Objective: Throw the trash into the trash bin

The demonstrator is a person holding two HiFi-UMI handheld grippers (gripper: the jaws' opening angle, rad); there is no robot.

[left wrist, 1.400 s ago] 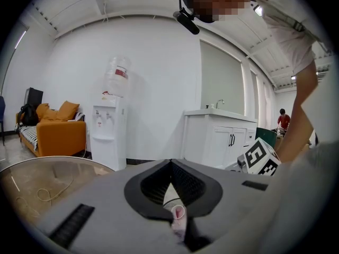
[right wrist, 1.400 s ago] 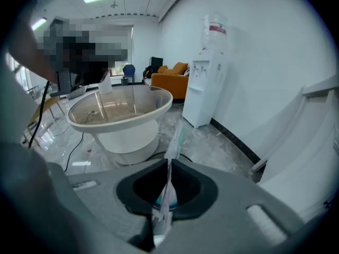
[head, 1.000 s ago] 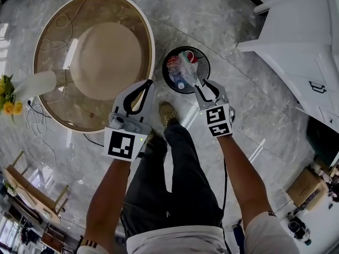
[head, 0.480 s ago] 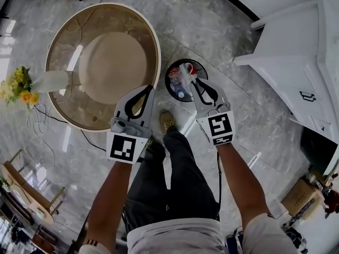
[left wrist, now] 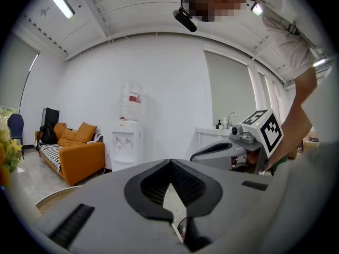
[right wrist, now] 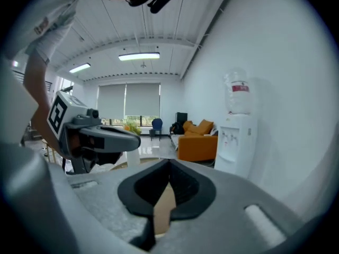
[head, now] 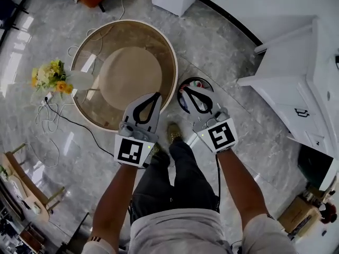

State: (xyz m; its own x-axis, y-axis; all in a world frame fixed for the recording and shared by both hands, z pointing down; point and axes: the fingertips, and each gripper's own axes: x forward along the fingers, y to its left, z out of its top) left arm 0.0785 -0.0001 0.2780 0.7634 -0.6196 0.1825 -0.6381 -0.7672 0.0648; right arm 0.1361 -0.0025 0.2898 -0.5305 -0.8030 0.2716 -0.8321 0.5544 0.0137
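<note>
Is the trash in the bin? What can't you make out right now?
- Trash bin contents: head view, the shut right gripper covers most of the opening.
- Bin in both gripper views: out of frame below; they look level across the room.
- Floor behind the person's legs, head view: hidden.

We hold both forearms forward, left gripper (head: pixel 157 96) and right gripper (head: pixel 185 89) side by side, near level; both jaw pairs closed tip-to-tip, empty.
</note>
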